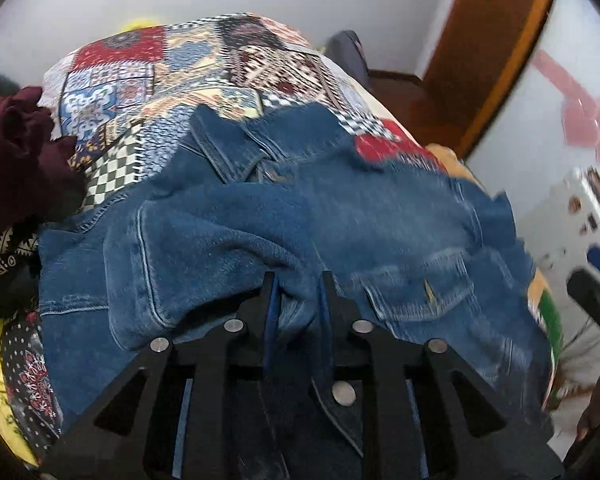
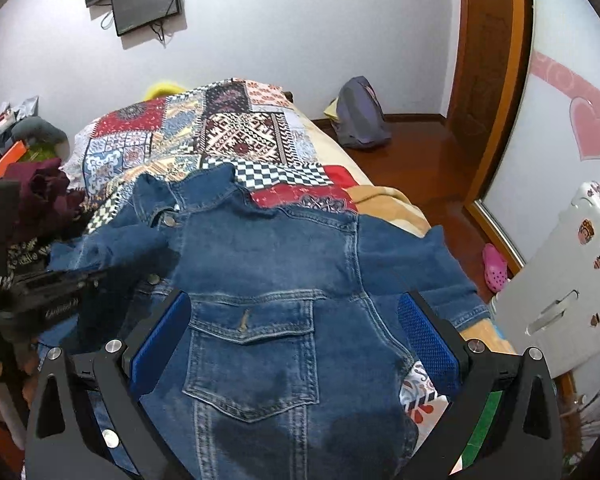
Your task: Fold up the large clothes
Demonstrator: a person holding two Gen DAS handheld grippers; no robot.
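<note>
On the patchwork quilt-covered bed point(image 2: 260, 136), blue denim jacket point(image 2: 268, 264) spread flat
Left gripper point(image 1: 298, 284) narrow, a jacket fold bunched between its fingers, grip blurred; right gripper point(image 2: 296, 336) wide, pads clear of the cloth; jacket hem cut off

Faint blurred lettering on the left tongs point(image 2: 56, 280), unreadable

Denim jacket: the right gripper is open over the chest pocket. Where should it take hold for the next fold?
Probably the loose sleeve on the denim jacket, coming in from that outer side. It lies flat and spread past the body panel, over the patchwork bedspread, so its edge is free to pinch. The right gripper hangs open.
</note>
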